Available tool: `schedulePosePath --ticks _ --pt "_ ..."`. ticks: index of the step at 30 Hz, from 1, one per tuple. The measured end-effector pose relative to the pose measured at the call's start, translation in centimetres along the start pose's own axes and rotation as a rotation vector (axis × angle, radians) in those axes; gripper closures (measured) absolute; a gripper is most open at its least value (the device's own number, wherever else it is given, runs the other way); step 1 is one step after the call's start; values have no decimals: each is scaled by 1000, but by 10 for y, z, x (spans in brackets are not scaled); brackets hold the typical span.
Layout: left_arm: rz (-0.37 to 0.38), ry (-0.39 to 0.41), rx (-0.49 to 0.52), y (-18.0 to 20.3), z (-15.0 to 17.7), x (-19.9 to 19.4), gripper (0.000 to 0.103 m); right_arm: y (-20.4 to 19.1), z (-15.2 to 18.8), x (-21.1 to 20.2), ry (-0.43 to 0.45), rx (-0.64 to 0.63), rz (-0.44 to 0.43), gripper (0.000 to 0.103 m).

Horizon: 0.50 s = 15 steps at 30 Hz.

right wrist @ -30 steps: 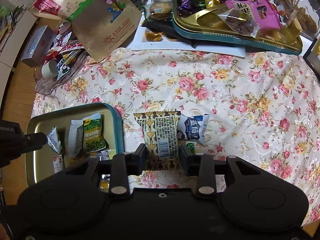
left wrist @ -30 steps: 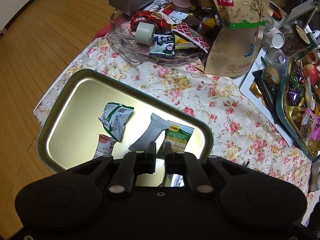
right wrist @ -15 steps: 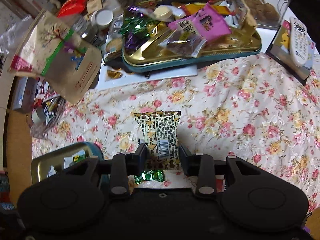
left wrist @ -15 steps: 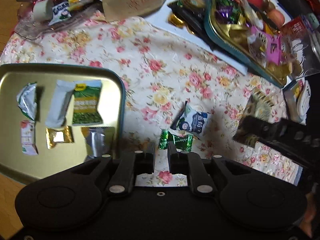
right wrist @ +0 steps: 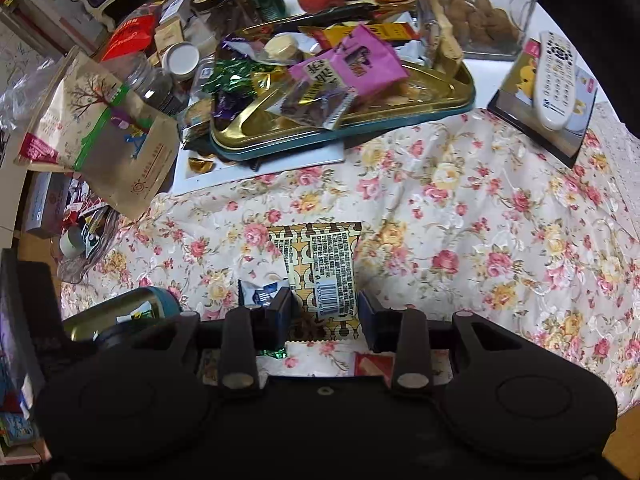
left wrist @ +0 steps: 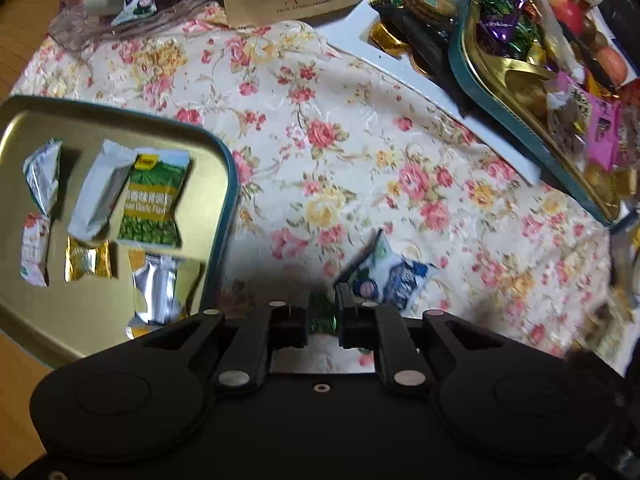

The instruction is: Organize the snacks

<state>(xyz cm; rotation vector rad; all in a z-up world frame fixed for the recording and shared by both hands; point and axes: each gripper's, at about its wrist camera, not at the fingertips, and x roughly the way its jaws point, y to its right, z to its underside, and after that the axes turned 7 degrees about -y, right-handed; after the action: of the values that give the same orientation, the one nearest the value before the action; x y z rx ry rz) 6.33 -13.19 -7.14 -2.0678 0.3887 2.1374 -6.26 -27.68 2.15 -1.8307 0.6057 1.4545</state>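
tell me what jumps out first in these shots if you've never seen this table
The rose-printed cream tablecloth fills both views. At its left sits a shallow gold metal tray with teal rim holding neatly spaced snack packets, while a second heaped gold tray crowds the far side. Up close, the right tongs grip a yellow patterned snack packet; the left tongs straddle a green foil candy.

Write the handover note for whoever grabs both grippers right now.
Left gripper: fingers straddle the green foil-wrapped candy on the floral tablecloth; grip unclear.
Right gripper: shut on the yellow patterned snack packet with barcode, held above the cloth.
Done: six packets lie in the gold metal tray with teal rim.
Left: tray the candy, the held packet and the blue-and-white snack packet beside the candy.
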Motion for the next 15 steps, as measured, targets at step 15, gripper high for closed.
schedulePosePath --ticks 15 --pt "-138 -162 158 16 21 43 83 18 0 -22 35 28 -40 65"
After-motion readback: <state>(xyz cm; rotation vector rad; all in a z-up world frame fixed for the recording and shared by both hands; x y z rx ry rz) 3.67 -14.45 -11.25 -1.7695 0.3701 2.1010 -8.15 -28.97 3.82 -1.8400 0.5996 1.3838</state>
